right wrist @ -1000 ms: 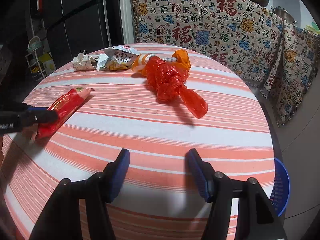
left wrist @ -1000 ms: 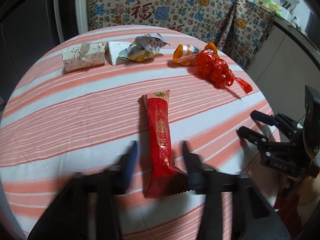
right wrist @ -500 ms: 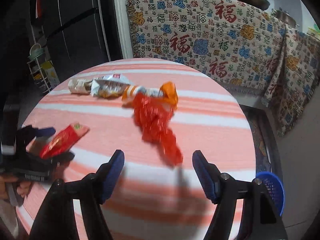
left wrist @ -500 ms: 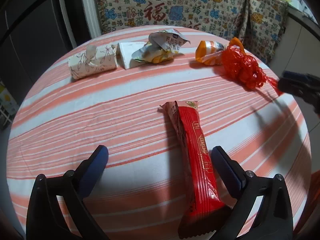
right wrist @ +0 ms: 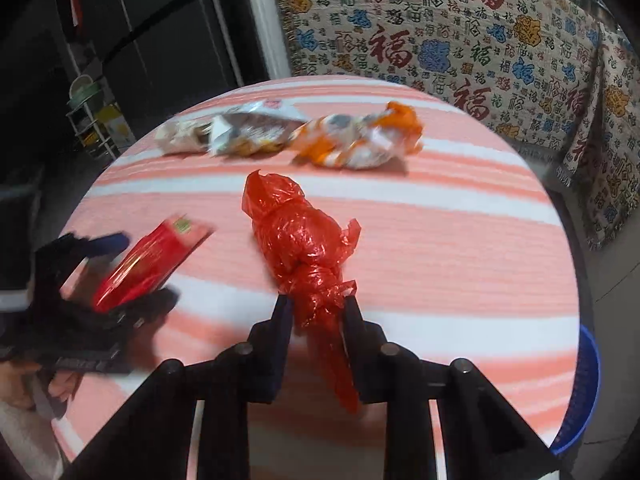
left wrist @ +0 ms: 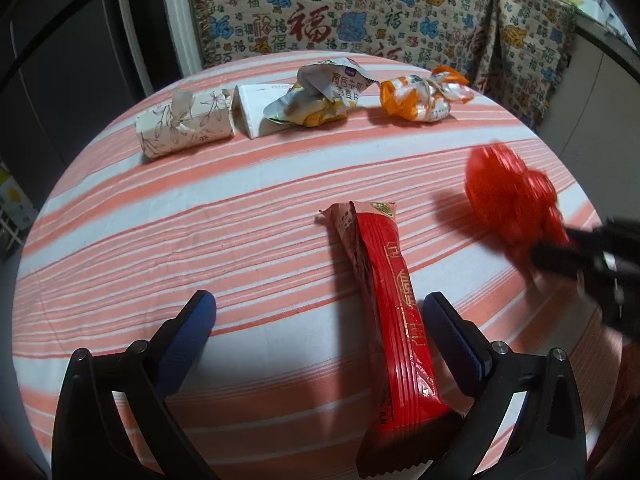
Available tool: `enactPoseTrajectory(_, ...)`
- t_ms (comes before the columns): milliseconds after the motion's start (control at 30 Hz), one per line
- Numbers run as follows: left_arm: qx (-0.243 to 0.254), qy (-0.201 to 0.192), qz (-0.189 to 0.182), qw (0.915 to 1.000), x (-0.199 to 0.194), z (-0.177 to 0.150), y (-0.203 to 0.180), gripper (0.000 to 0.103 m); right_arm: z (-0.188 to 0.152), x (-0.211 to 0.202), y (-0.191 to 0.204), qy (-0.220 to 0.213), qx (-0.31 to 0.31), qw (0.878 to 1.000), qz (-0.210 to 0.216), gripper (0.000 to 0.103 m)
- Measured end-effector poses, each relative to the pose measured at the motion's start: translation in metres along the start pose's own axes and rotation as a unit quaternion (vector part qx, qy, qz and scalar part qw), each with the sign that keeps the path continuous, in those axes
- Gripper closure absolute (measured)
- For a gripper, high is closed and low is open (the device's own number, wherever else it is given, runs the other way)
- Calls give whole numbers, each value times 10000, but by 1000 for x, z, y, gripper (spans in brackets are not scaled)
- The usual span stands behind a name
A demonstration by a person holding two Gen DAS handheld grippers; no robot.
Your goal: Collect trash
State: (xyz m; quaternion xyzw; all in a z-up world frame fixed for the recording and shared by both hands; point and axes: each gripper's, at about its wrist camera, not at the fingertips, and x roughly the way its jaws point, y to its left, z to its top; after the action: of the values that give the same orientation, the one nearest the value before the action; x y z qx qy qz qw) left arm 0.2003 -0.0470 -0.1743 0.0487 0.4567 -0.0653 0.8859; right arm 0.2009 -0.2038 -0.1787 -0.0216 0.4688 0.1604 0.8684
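My right gripper [right wrist: 316, 308] is shut on the knotted tail of a crumpled red plastic bag [right wrist: 298, 236] and holds it over the striped table; the bag shows blurred in the left wrist view [left wrist: 512, 196]. My left gripper [left wrist: 320, 320] is open above the table, and a long red snack wrapper [left wrist: 394, 308] lies between its fingers, close to the right one. The wrapper also shows in the right wrist view [right wrist: 152, 256]. At the far side lie an orange wrapper [left wrist: 420, 96], a white and yellow wrapper [left wrist: 320, 100] and a floral tissue pack [left wrist: 184, 128].
The round table [left wrist: 160, 220] has a pink and white striped cloth. A blue basket [right wrist: 580, 400] stands on the floor past the table's right edge. A patterned cloth [right wrist: 460, 32] hangs behind the table. A dark cabinet [right wrist: 140, 48] stands at the left.
My right gripper moved forward and closed on the red bag, lifting it away from the orange wrapper. My left gripper opened wide and shifted left, so the red wrapper now lies near its right finger.
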Motion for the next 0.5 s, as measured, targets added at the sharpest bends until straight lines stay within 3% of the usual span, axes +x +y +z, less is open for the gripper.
enactPoseTrajectory(100,6,2,-9,10000,0,0,0,0,-22,-10,19,-126,-214,9994,-259,75)
enactPoseTrajectory(133,44,5,-25,10000,-1,-1,-1,1,-27,-12,23,-200,-298,9986,-391,69)
enactPoseTrajectory(167,114,9,-57,9999,-2,-2,-1,0,-30,-12,27,-256,-390,9975,-534,43)
enactPoseTrajectory(200,207,10,-125,9997,-2,-3,1,0,-34,-11,29,-293,-455,9963,-668,25)
enactPoseTrajectory(500,193,-2,-166,9997,-6,-8,13,0,-39,-6,22,-317,-291,9976,-549,21)
